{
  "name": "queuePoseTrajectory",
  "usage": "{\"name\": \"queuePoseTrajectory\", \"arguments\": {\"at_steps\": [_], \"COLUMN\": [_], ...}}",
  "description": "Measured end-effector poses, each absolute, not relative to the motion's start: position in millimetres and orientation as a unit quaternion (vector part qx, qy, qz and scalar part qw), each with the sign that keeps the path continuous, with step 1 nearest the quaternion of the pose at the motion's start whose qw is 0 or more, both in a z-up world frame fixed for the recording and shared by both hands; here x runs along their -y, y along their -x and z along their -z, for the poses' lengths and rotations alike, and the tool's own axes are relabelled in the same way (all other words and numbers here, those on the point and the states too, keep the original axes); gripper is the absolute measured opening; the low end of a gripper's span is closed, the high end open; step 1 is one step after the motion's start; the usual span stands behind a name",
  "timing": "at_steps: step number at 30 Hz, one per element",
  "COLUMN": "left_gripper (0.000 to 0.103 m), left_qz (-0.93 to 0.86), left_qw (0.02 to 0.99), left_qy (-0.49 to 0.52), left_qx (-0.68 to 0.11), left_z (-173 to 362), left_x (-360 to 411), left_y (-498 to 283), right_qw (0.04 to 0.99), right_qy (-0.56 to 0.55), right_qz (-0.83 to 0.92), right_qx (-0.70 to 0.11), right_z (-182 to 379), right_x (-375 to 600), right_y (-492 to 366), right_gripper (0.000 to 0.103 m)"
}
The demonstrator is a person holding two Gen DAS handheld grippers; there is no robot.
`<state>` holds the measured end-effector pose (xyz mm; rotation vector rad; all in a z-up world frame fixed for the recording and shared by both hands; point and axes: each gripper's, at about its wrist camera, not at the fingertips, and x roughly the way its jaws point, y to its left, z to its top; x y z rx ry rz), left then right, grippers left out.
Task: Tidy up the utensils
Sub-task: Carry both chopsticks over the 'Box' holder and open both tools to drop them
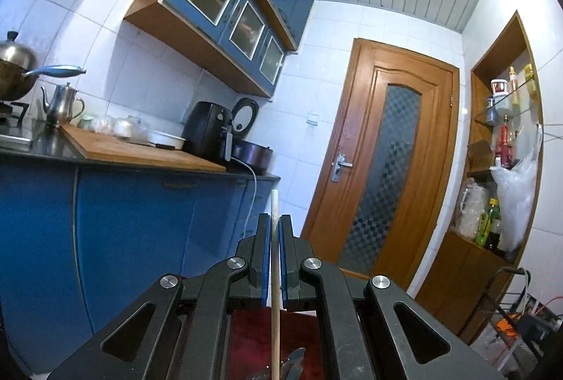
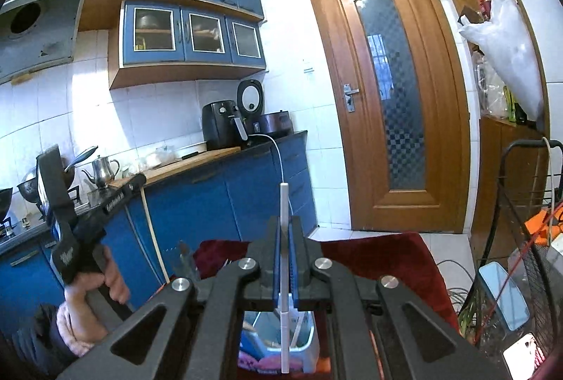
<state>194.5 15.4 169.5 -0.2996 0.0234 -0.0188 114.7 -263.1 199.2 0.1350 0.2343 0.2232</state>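
Note:
My left gripper (image 1: 275, 225) is shut on a thin wooden chopstick (image 1: 274, 309) that runs upright between its blue pads, its tip just past the fingertips. The same chopstick (image 2: 152, 232) and the left gripper's body (image 2: 74, 232) show at the left of the right wrist view, held by a hand. My right gripper (image 2: 284, 227) is shut on a white chopstick (image 2: 284, 327) standing upright. Its lower end hangs over a pale blue utensil holder (image 2: 306, 341) seen below the jaws. Both grippers are raised and point toward the kitchen wall.
A dark red cloth (image 2: 380, 257) covers the surface below. Metal utensils (image 1: 293, 360) lie on it. Blue cabinets (image 1: 140, 225) with a cutting board (image 1: 140, 151), a kettle (image 1: 61, 103) and an air fryer (image 1: 207, 130) stand at the left. A wooden door (image 1: 383, 154) is ahead. A wire rack (image 2: 524, 239) stands at the right.

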Motion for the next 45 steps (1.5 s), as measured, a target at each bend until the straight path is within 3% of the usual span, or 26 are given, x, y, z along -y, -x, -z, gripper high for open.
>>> {"name": "queuePoseTrajectory", "arguments": {"at_steps": [9,26,28,30,36,45], "left_gripper": [0.004,0.004,0.004,0.005,0.006,0.026], "left_qz": [0.009,0.025,0.025,0.029,0.043,0.057], "left_qw": [0.988,0.987,0.988,0.988,0.986,0.986], "left_qy": [0.156,0.159,0.153,0.152,0.159,0.149], "left_qx": [-0.017,-0.011,-0.009,-0.008,-0.023,-0.038], "left_z": [-136,-125,-126,-127,-130,-127], "left_x": [-13,-19,-18,-18,-22,-21], "left_y": [-199,-186,-183,-179,-173,-159], "right_qw": [0.99,0.975,0.973,0.973,0.973,0.973], "right_qy": [-0.045,-0.064,-0.065,-0.068,-0.07,-0.073], "right_qz": [-0.088,-0.119,-0.125,-0.129,-0.139,-0.147], "right_qx": [-0.104,-0.179,-0.181,-0.181,-0.17,-0.162], "right_z": [-184,-145,-144,-144,-150,-155], "right_x": [256,253,253,253,253,253], "right_y": [-145,-166,-163,-162,-152,-136], "right_gripper": [0.006,0.007,0.009,0.022,0.026,0.028]}}
